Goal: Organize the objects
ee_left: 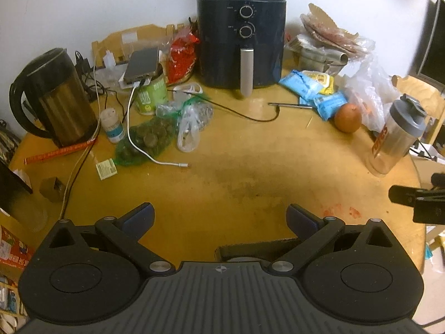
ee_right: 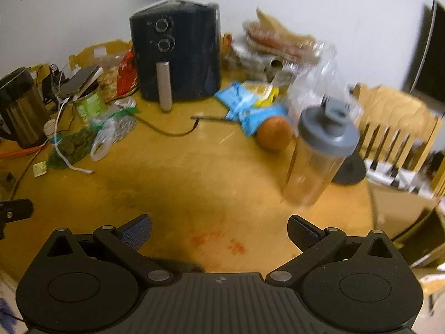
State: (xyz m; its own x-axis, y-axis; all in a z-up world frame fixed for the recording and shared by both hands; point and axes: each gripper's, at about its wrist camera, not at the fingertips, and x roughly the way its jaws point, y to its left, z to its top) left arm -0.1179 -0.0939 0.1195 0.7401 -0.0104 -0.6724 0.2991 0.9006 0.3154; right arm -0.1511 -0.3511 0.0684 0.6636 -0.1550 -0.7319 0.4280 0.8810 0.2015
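Both my grippers are spread wide w/ nothing between the pads: left gripper low over bare tabletop, right gripper likewise, facing the clear plastic shaker bottle with grey lid, upright near the table's right edge, just beside the round orange fruit.

My guess: bottle goes first. Approach level, square the pads on the mid-body below the lid, close slowly; smooth plastic may slip, and it's close to the edge.

Worn yellow wooden round table, stained dark in the middle, red smears near me. Clutter at the back: black air fryer, dark electric kettle at left, blue snack packets, cables. Plain white wall, wooden chair at right.
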